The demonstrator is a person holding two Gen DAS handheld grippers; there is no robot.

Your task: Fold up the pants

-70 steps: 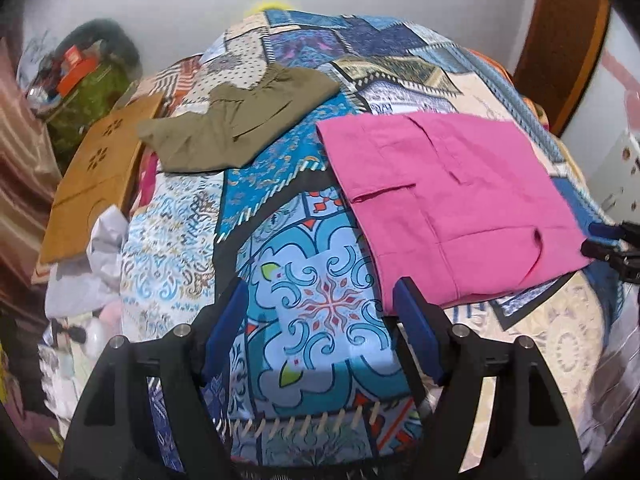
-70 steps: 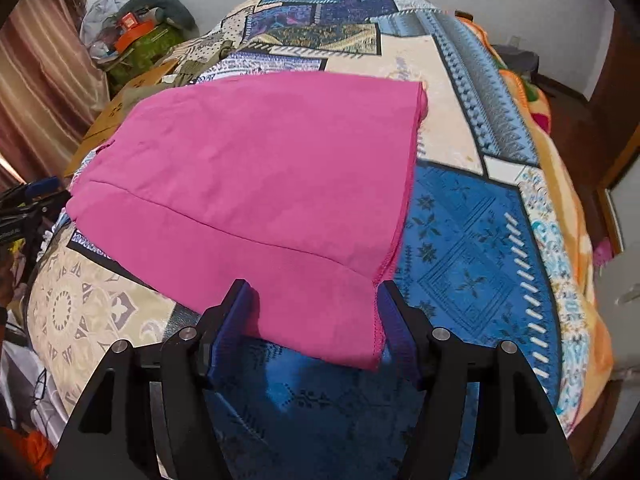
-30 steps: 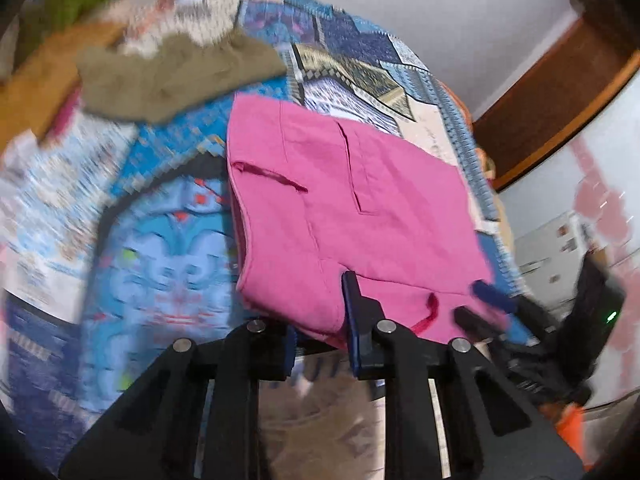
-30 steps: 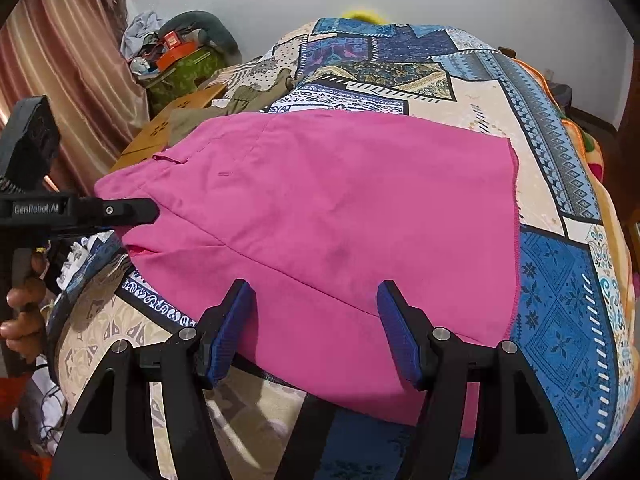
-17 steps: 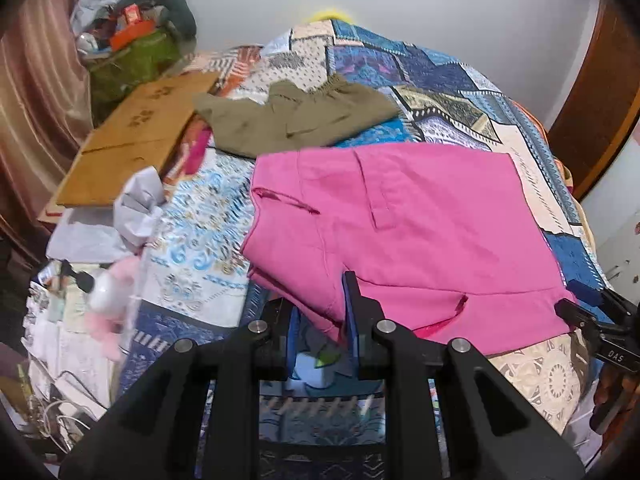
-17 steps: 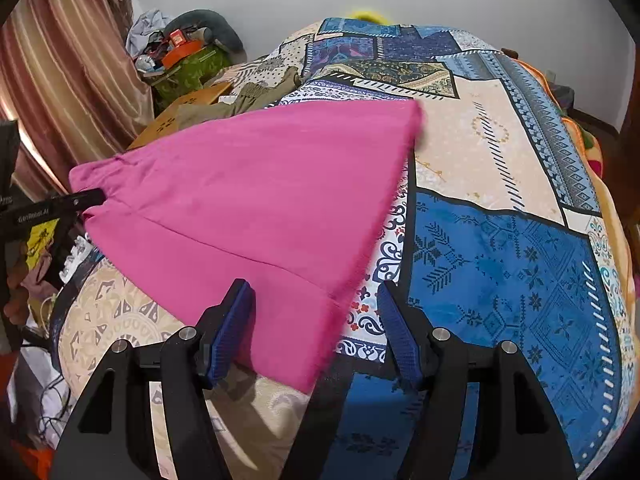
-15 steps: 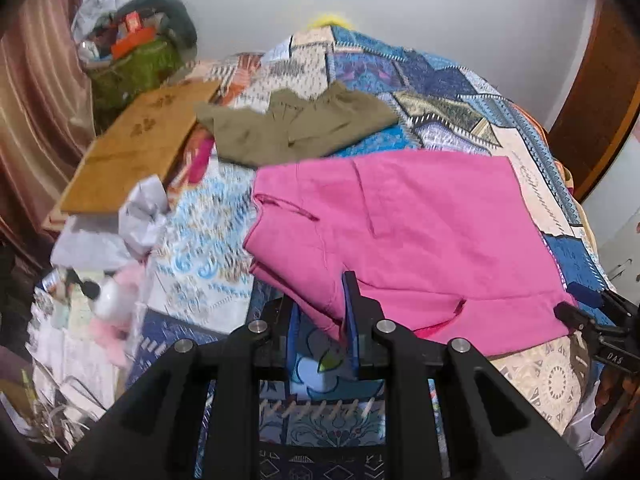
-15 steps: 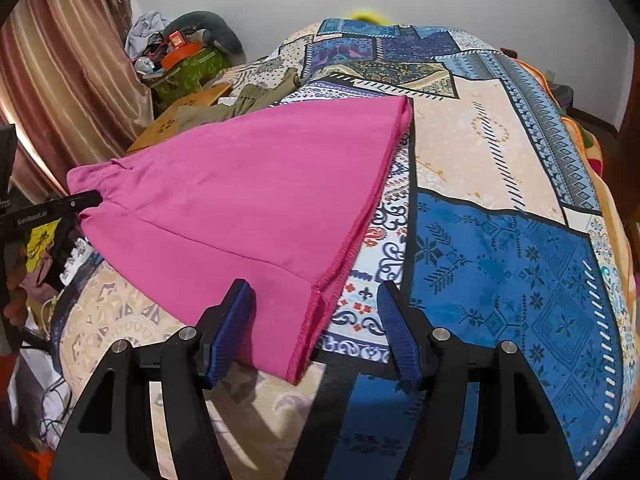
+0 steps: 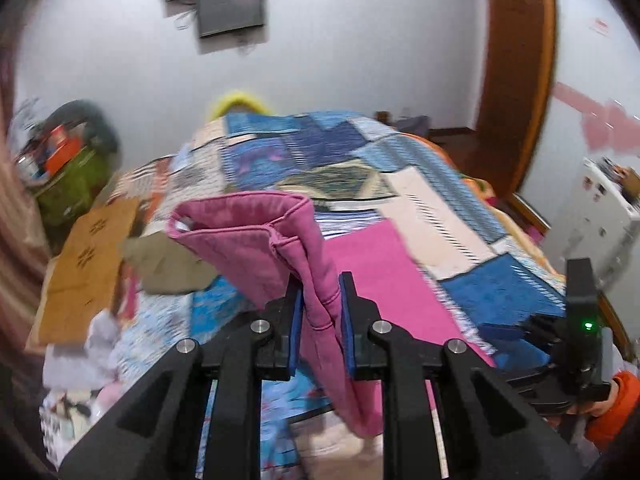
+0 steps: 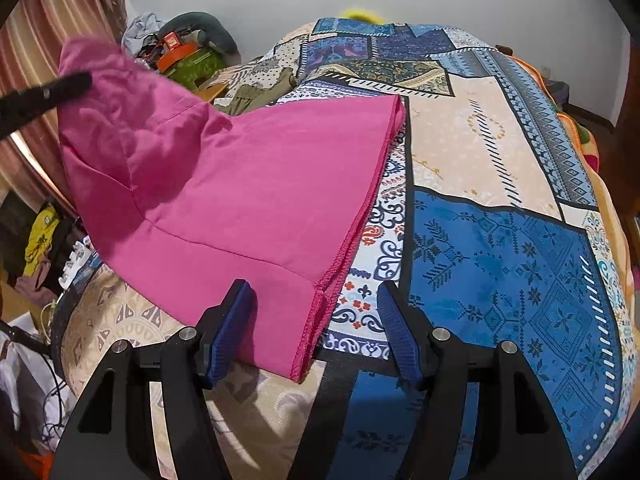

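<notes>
Pink pants (image 10: 248,184) lie on a patchwork bedspread (image 10: 500,240). My left gripper (image 9: 319,300) is shut on the waist end of the pink pants (image 9: 316,272) and holds it raised above the bed, the cloth draping down between the jaws. In the right wrist view the left gripper (image 10: 76,80) shows at the far left with the lifted pink corner. My right gripper (image 10: 316,312) is open, its jaws on either side of the hem corner of the pants, low over the bed. It also shows in the left wrist view (image 9: 520,332).
Olive-green pants (image 9: 168,264) lie on the bed beyond the pink ones. A cardboard sheet (image 9: 84,268) and a cluttered pile (image 9: 68,168) are at the bed's left side. A wooden door frame (image 9: 516,80) and a white appliance (image 9: 600,208) are on the right.
My left gripper has lifted the waist end of the pink pants high off the bed. The leg end stays flat on the bed. My right gripper stays open at the hem.
</notes>
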